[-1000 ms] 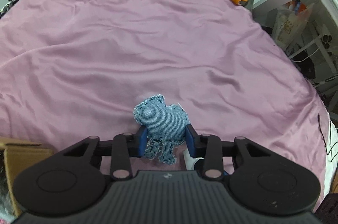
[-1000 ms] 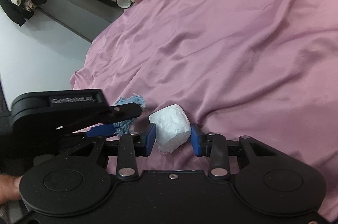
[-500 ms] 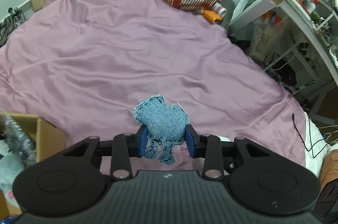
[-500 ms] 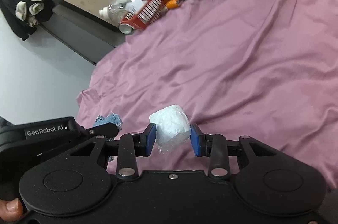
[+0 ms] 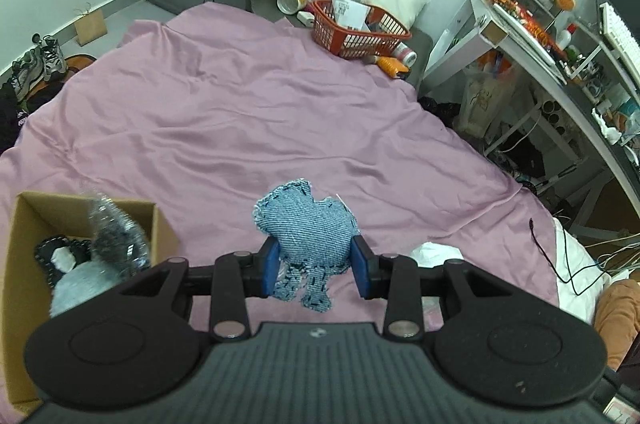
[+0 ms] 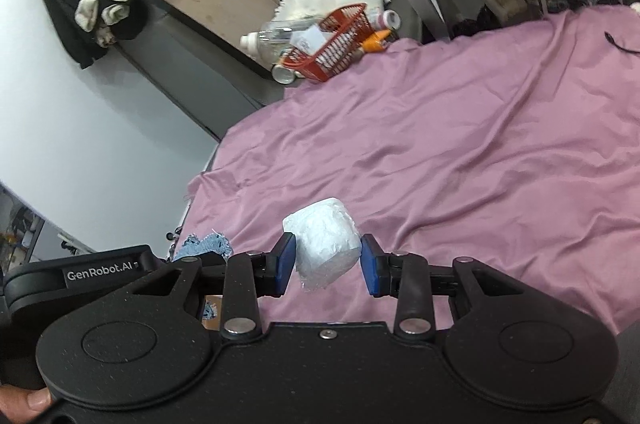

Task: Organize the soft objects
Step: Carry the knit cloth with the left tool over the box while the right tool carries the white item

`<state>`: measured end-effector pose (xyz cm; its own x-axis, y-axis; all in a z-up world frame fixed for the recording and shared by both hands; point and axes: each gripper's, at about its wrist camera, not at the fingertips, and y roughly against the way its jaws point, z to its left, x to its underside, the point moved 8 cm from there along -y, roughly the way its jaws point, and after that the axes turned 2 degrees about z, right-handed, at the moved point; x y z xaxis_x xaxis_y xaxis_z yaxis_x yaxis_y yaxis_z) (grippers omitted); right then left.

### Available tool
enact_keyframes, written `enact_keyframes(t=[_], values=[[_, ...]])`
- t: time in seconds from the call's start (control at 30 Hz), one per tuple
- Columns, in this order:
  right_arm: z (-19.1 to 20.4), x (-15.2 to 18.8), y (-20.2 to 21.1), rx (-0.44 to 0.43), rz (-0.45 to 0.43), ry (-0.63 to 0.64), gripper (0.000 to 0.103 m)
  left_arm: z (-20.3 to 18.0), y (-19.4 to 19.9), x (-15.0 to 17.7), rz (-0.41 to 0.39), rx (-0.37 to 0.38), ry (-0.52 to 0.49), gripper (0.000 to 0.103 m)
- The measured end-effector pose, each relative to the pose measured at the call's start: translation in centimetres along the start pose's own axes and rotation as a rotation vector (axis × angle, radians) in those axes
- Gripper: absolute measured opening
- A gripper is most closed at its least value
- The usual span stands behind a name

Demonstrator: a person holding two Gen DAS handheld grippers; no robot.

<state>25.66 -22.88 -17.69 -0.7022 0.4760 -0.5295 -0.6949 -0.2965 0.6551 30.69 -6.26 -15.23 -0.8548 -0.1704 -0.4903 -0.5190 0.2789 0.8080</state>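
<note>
left gripper clamps denim toy, right gripper white wad.

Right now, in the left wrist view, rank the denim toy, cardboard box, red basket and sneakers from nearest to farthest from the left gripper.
1. Denim toy, gripped between the left gripper's jaws.
2. Cardboard box, close on the left.
3. Red basket, past the bed, right of centre; sneakers, far left: too close to call.

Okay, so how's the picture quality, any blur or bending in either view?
Left wrist view: denim toy sharp, silvery item in the cardboard box motion-smeared, desk edge bowed by fisheye. Right wrist view: white bundle crisp, horizon tilted, corners vignetted black.
</note>
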Motion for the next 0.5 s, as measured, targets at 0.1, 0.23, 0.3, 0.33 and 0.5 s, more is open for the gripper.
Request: enact_keyframes(t=[0.1, 0.23, 0.3, 0.33, 0.5], values=[[1.2, 0.2, 1.0, -0.014, -0.009, 0.016, 0.035, 0.5, 1.3, 0.4, -0.012, 0.0, 0.001, 0.036], [2.7, 0.6, 2.5, -0.024, -0.024, 0.037, 0.035, 1.5, 3.3, 1.0, -0.03, 0.002, 0.009, 0.036], [3.5, 0.9, 3.2, -0.033, -0.033, 0.051, 0.035, 1.8, 4.2, 1.4, -0.038, 0.005, 0.01, 0.036], [3.9, 1.0, 3.5, -0.038, -0.035, 0.058, 0.035, 2.0, 4.7, 1.5, -0.043, 0.007, 0.01, 0.036], [5.9, 1.8, 5.0, -0.059, -0.049, 0.088, 0.035, 3.3, 6.6, 2.4, -0.062, 0.007, 0.023, 0.036]])
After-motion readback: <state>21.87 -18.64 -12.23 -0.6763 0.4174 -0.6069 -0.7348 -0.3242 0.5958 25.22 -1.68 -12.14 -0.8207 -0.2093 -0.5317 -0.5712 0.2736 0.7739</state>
